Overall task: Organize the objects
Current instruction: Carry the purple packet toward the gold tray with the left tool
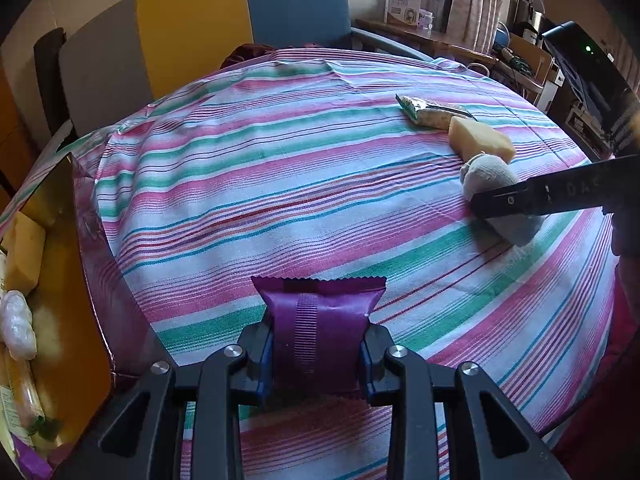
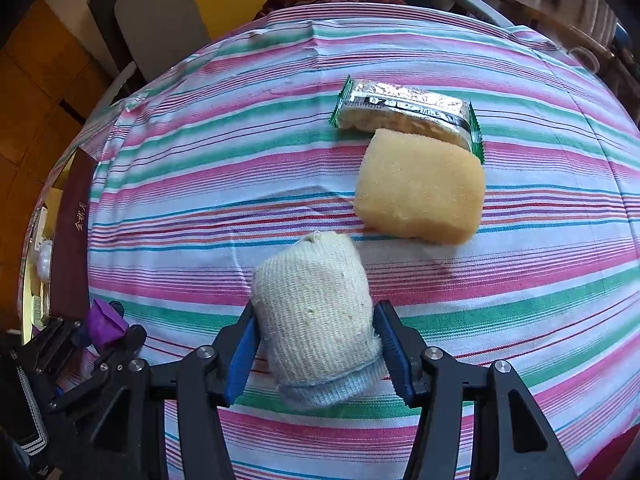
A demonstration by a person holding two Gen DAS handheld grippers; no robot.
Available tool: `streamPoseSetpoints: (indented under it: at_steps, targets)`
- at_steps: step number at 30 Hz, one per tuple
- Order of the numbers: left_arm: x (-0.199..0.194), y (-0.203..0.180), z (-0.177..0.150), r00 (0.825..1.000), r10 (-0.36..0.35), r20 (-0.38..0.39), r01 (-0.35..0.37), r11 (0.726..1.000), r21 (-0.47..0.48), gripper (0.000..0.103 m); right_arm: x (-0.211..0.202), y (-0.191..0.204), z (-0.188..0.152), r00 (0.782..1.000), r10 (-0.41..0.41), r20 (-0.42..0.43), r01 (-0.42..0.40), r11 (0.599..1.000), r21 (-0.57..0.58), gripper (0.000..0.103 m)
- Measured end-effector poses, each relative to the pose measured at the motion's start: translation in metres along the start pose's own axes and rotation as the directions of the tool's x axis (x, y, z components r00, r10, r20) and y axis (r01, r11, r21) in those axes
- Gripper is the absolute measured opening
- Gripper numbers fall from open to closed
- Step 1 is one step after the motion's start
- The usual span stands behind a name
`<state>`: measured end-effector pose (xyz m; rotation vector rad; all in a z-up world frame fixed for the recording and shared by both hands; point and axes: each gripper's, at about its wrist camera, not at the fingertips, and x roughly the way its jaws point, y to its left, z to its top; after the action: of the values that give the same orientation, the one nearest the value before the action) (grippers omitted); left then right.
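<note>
My left gripper (image 1: pixel 318 346) is shut on a purple snack packet (image 1: pixel 318 320) and holds it over the striped tablecloth, just right of a gold-lined box (image 1: pixel 68 280). My right gripper (image 2: pixel 316 344) is open, its blue pads on either side of a rolled cream sock with a pale blue cuff (image 2: pixel 316 320) lying on the cloth; the left pad is near it, the right pad apart. Beyond the sock lie a yellow sponge (image 2: pixel 420 188) and a green-edged cracker packet (image 2: pixel 404 112). The sock (image 1: pixel 486 180), sponge (image 1: pixel 480 138) and cracker packet (image 1: pixel 432 112) also show in the left wrist view.
The box at the left holds a yellow sponge (image 1: pixel 26 252), a white wrapped item (image 1: pixel 16 324) and other packets. A blue chair (image 1: pixel 304 4) and grey and yellow panels stand behind the table. A cluttered desk (image 1: pixel 420 36) is at the far right.
</note>
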<state>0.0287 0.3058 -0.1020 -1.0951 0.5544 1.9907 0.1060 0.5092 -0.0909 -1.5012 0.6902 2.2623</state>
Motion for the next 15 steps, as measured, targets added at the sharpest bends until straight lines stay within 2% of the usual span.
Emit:
streamPoseSetpoints:
  at_steps: [5,15]
  targets:
    - [0.0009,0.0033,0.0009,1.0,-0.021,-0.002,0.021,1.0,-0.021,0.033,0.0011,0.001,-0.0002,1.0,-0.002,-0.003,0.002,1.0,0.002,0.059]
    - [-0.0014,-0.0006,-0.0033,0.999,0.005,0.035,-0.005,1.0,0.005,0.032,0.002,-0.0008,-0.0003,1.0,-0.003,-0.004,0.003,1.0,-0.001,0.059]
